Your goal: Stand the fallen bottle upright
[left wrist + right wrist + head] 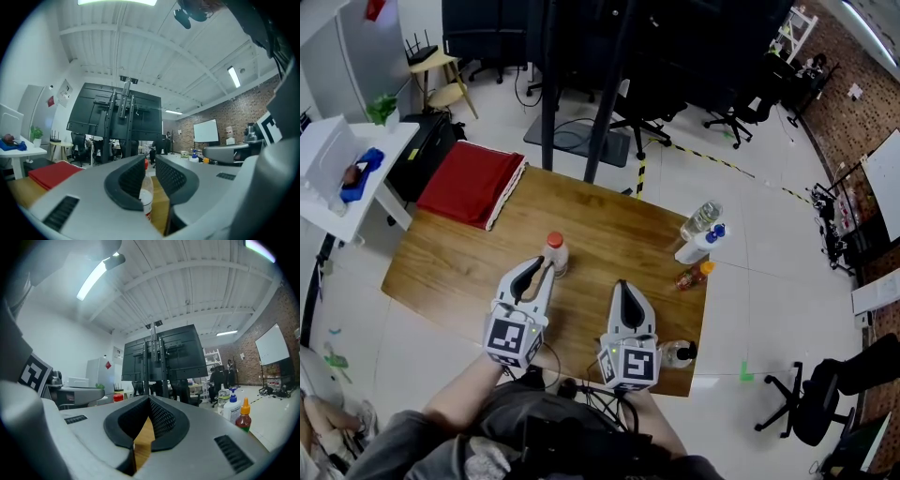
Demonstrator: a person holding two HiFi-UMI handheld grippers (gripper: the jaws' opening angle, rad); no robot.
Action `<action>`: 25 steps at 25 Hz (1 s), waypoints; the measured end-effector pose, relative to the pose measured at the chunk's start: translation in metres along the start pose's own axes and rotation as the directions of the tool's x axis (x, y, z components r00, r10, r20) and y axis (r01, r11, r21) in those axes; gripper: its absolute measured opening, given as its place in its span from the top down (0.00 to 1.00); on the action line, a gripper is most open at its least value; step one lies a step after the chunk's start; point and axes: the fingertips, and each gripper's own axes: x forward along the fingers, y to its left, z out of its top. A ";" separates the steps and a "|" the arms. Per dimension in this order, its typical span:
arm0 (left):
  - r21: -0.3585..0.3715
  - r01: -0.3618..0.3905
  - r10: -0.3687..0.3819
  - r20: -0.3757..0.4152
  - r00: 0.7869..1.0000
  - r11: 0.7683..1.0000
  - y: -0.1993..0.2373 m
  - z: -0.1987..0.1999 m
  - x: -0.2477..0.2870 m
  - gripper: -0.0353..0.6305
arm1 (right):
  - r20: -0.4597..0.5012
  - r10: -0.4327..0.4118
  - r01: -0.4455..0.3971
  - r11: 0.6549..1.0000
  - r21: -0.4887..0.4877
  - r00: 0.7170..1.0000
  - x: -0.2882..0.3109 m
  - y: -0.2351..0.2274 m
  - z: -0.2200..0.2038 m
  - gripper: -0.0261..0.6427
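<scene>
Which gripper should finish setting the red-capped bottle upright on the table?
Left. The left gripper has its jaws closed on the red-capped bottle, which already looks upright between them. The right gripper is shut and empty, with only bare table ahead of it.

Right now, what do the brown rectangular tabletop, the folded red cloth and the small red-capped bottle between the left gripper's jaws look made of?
The brown tabletop: wood or wood-look laminate, satin; grain streaks show. The folded red cloth: soft matte fabric; it lies in layers with a pale edge. The red-capped bottle: probably clear glossy plastic with a white lower part; possibly glass.
</scene>
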 end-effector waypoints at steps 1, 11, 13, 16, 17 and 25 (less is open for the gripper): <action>0.005 -0.002 0.002 0.001 1.000 1.000 -0.001 0.001 -0.002 0.83 | 0.001 0.003 -0.003 1.000 0.001 1.000 -0.001 0.001 0.001 0.95; 0.018 0.014 -0.013 -0.049 0.999 1.000 -0.013 -0.004 -0.011 0.91 | -0.006 0.026 -0.025 0.999 0.041 1.000 -0.013 0.007 0.008 0.95; 0.017 0.025 -0.024 -0.064 0.998 1.000 -0.018 -0.007 -0.011 0.91 | -0.016 0.034 -0.034 0.998 0.051 0.999 -0.015 0.008 0.008 0.95; 0.011 0.046 -0.045 -0.079 0.996 0.999 -0.025 -0.013 -0.009 0.91 | -0.023 0.061 -0.061 0.998 0.022 0.998 -0.015 0.012 0.005 0.95; 0.012 0.052 -0.051 -0.082 0.995 0.999 -0.027 -0.014 -0.008 0.91 | -0.025 0.073 -0.072 0.997 0.015 0.997 -0.014 0.014 0.004 0.95; 0.000 0.043 -0.043 -0.073 0.996 0.999 -0.019 -0.008 -0.005 0.91 | -0.031 0.126 -0.126 0.992 0.013 0.992 -0.012 0.025 0.001 0.95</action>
